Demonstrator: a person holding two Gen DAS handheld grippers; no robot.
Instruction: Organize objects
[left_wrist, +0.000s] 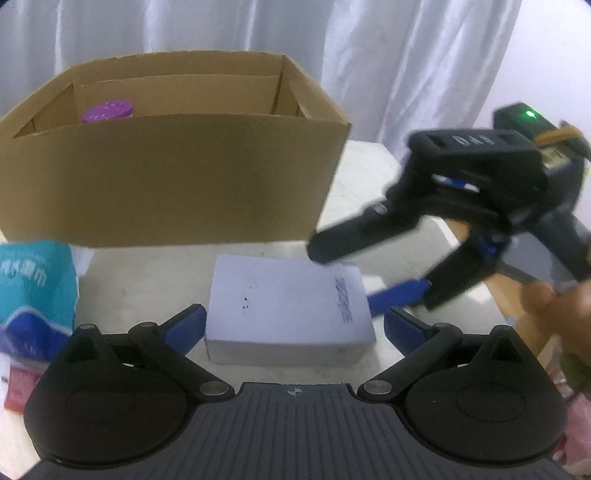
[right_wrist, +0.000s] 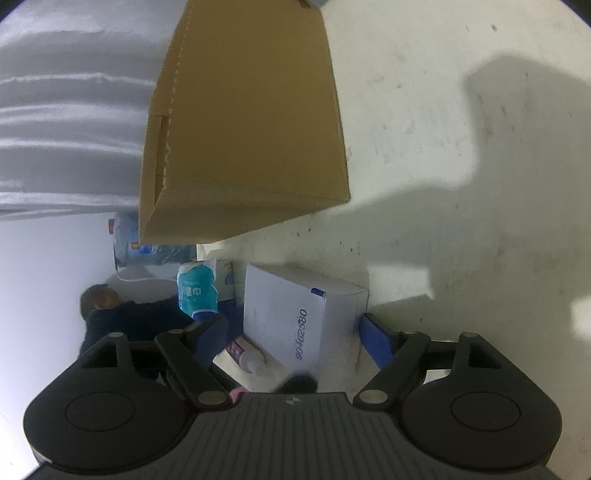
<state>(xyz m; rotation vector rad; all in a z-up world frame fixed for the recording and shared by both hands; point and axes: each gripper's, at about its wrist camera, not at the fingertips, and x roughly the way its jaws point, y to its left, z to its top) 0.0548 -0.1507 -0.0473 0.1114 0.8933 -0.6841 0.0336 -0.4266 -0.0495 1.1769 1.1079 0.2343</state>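
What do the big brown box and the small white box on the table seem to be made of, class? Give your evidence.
Brown box: corrugated cardboard, matte; the open flaps and a stitched-looking seam suggest it. White box: probably thin paperboard, smooth with a slight sheen; crisp folded edges and printed blue digits.

A: How is the left gripper (left_wrist: 293, 321) set?

B: Its blue fingers (left_wrist: 186, 326) stand spread wide, level and pointing forward.

A: And the right gripper (left_wrist: 373, 273)?

B: It reaches in from the right, rolled on its side, fingers parted one above the other, blurred. The person's right hand (left_wrist: 561, 314) grips its handle. In its own view the fingers (right_wrist: 376, 336) are spread wide too.
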